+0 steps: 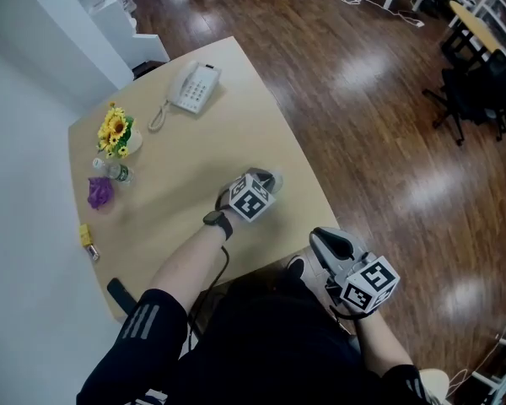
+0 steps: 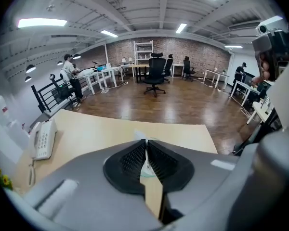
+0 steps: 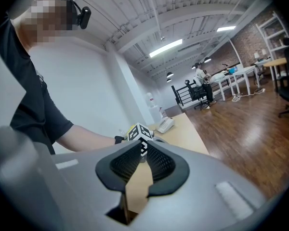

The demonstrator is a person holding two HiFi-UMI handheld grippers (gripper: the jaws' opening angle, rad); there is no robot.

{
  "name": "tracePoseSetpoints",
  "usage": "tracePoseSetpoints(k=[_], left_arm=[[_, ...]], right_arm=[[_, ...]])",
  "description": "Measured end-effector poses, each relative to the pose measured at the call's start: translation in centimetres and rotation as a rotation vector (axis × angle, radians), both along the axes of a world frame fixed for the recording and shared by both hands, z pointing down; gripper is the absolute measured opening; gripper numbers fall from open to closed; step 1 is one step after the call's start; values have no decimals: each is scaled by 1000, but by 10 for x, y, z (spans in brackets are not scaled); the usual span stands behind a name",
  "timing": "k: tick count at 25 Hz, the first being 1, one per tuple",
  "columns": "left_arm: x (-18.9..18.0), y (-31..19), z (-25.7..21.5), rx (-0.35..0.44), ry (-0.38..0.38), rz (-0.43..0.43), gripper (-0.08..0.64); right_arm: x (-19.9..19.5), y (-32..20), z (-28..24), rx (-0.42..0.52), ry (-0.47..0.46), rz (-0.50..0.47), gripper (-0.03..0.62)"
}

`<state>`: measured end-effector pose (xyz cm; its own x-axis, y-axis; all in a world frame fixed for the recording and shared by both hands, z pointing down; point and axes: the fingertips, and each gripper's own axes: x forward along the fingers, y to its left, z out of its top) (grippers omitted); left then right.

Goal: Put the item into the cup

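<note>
Reach across the bench (image 1: pixel 177 133) is what the coming move turns on. Left tongs (image 2: pixel 146 147) are pressed together near the bench's right edge. A thin clear strip is caught in the slit; I take it for the wall of a clear cup (image 2: pixel 146 163), though little of it shows. Right tongs (image 3: pixel 143 151) are closed with nothing between them, held off the bench beyond its near right corner. Which thing is the item cannot be told. The likely ones, a purple lump (image 1: pixel 99 193) and a small yellow piece (image 1: pixel 86 237), lie along the left edge, well apart from both tongs and leftward of the cup. The yellow piece's long axis runs with that edge. The left hand is nearer but seems occupied.
</note>
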<state>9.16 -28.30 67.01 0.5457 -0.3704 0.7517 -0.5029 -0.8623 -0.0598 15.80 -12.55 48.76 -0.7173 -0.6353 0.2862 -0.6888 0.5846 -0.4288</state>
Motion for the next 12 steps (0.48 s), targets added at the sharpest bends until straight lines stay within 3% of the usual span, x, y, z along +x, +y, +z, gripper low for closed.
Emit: tracePoseSetpoints(k=[8, 12], left_arm=[[-16, 6, 19, -61, 28, -54, 9], [-24, 8, 35, -86, -4, -51, 12]], right_arm=[[-4, -1, -1, 3, 1, -11, 46], [-7, -4, -1, 1, 3, -15, 46]])
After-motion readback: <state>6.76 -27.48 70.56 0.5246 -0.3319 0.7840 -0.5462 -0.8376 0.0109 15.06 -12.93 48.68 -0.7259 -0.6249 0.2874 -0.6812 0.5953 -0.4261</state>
